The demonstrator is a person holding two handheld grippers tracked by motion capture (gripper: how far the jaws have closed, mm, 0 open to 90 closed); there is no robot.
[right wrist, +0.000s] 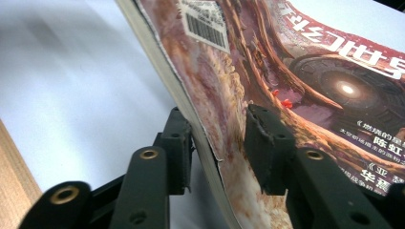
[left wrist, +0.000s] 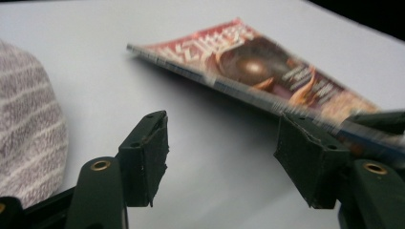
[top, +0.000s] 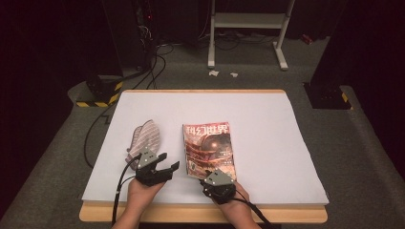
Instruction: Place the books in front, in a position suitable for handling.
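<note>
A magazine (top: 208,145) with a red and brown cover lies in the middle of the white table top (top: 267,124). Its near edge (right wrist: 210,143) curves up between the jaws of my right gripper (right wrist: 217,152), one jaw under it and one over the cover. The pads stand wider apart than the magazine is thick. My right gripper (top: 217,180) sits at that near edge. To its left, my left gripper (top: 168,161) stands open with nothing between its fingers, just left of the magazine (left wrist: 258,67). A striped grey-and-white mitt (top: 143,138) lies beside it.
The table's wooden front edge (top: 191,213) runs just under both hands. A cable (top: 119,191) trails from the left gripper over that edge. Beyond the table, a white metal stand (top: 248,28) and floor cables (top: 148,71) are on the carpet.
</note>
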